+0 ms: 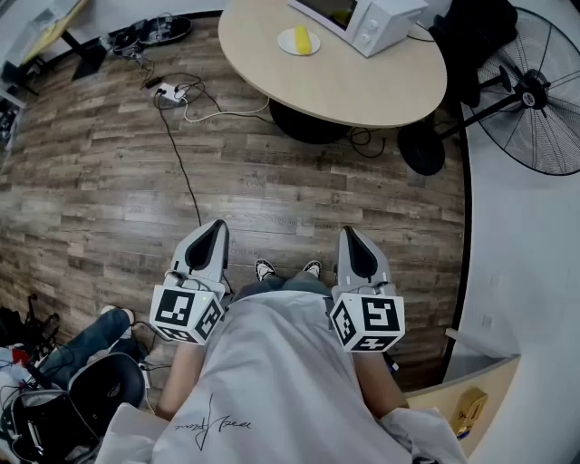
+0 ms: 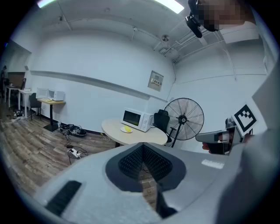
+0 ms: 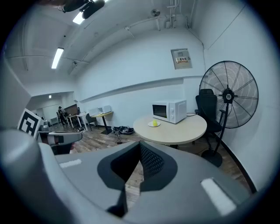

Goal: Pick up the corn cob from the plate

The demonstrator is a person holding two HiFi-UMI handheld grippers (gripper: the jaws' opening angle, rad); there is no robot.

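Currently, the left gripper (image 1: 216,227) and the right gripper (image 1: 349,234) are held side by side, close against the person's torso (image 1: 272,381). Both are pointed forward and tipped slightly down over the wooden floor (image 1: 136,181), and the jaws of each are pressed together with nothing caught between them. The corn cob (image 1: 302,39) is seen lying on the plate (image 1: 285,42) on the round table (image 1: 362,91), just beside the microwave (image 1: 376,23), well ahead of both grippers and untouched by either.
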